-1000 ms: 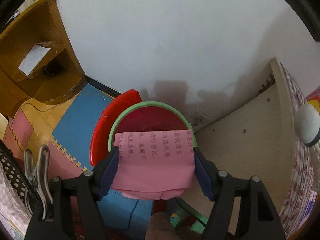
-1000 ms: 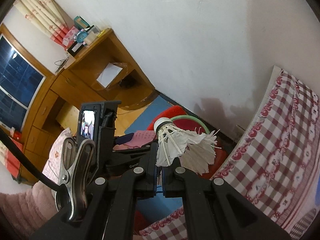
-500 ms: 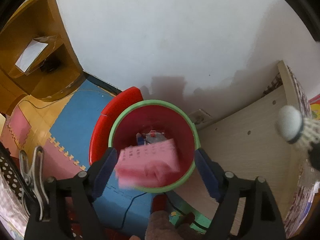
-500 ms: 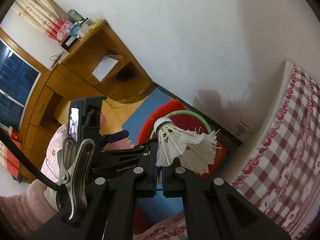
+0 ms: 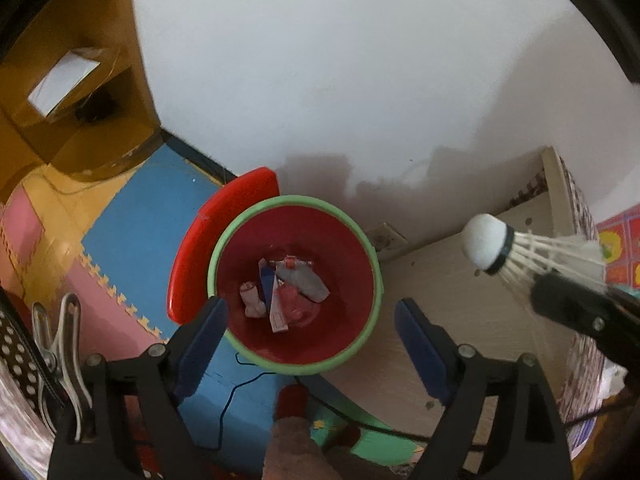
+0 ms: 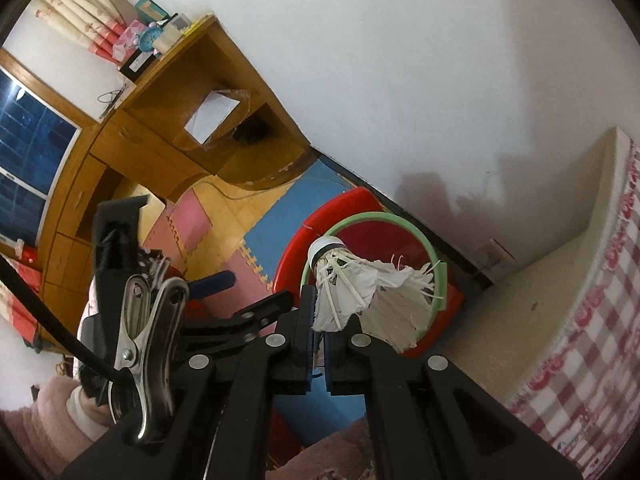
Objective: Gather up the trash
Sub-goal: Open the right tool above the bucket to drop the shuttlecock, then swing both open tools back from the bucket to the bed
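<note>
- Shuttlecock (image 6: 360,292): white, with frayed, splayed feathers, a rounded white cork and a dark band behind it. In the right wrist view it stands at 12 o'clock from the jaws, over the bin's green rim.
- Right gripper (image 6: 318,336) has its jaws just starting to part, feathers still pinched between the pads.
- Trash bin (image 5: 362,240): red inside with a green rim, on blue and pink foam floor tiles; crumpled scraps (image 5: 284,292) lie at its bottom.
- Left gripper (image 5: 310,344) is spreading wide, empty, straddling the bin; the shuttlecock is at its 3 o'clock.
- Red chair (image 5: 192,256) touches the bin at 9 o'clock.
</note>
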The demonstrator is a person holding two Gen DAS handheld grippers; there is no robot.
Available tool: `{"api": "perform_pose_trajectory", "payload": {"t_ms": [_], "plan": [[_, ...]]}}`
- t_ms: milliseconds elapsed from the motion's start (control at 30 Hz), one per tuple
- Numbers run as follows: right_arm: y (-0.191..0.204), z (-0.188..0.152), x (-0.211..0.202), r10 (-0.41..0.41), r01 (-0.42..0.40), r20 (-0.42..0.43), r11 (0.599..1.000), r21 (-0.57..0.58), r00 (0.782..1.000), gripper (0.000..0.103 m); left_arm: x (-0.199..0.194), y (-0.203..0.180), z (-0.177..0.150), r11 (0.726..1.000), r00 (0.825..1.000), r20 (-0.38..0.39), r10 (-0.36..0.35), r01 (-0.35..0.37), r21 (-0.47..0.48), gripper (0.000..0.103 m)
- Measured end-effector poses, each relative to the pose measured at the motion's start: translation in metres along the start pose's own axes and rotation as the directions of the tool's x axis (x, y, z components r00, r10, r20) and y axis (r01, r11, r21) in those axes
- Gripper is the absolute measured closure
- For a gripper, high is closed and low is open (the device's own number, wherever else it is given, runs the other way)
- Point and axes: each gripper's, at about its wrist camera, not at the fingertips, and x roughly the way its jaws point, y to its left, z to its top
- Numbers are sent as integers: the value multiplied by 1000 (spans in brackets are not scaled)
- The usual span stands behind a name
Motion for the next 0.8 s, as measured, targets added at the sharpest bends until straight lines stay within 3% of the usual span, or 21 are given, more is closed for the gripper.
{"api": "perform_pose_trajectory", "payload": {"t_ms": [200,533,800], "plan": [[6,6,15,-22,22,-10,1000,-1,1000,78,-11,17,-8,999,999,8,44,-43,-29,14],[17,-4,3,12,-12,27,1000,1,1000,75,-27,33,-15,995,997,19,68,-67,-69,14],[31,-22,-28,29,-29,89,1000,7,996,75,-43,29,-18,997,997,34,72,-70,-42,14]]}}
